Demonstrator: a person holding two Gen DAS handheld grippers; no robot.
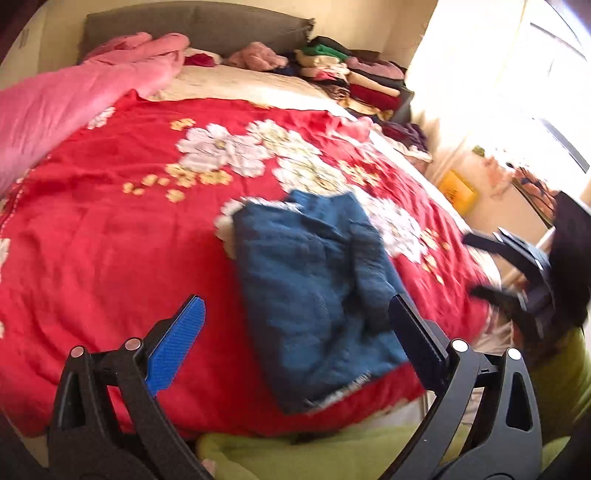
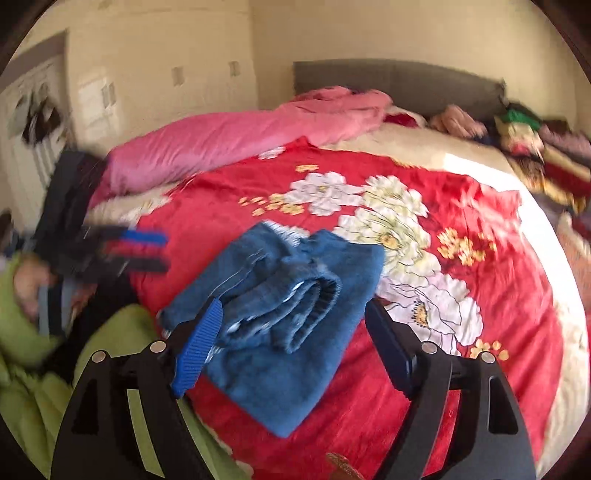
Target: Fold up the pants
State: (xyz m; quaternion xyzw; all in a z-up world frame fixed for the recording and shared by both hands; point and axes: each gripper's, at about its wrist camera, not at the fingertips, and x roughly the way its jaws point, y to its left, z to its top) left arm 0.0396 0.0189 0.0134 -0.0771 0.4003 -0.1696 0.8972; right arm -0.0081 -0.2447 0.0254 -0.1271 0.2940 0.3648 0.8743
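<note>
1. Left wrist view showed your left gripper (image 1: 295, 339) with its jaws spread wide and nothing between the pads; the folded blue jeans (image 1: 314, 295) lay beyond the fingertips, apart from them.
2. You had the jeans lying as a compact folded bundle on the red floral bedspread (image 1: 129, 221), near the bed's front edge.
3. Right wrist view showed your right gripper (image 2: 291, 343) likewise open, with no cloth pinched; the blue finger pad (image 2: 199, 347) overlapped the bundle's near edge in the picture, but contact could not be judged through the blur.
4. From that view the jeans (image 2: 280, 295) showed stacked layers with an elastic waistband facing the camera.
5. Your left gripper (image 2: 147, 251) appeared blurred at the left side of that view, off the bundle.
6. A pink quilt (image 1: 74, 99) lay along the far side of the bed, and a pile of folded clothes (image 1: 354, 77) stood by the grey headboard (image 1: 192, 26).
7. Green fabric (image 1: 332, 454) sat just below the bed's front edge.
</note>
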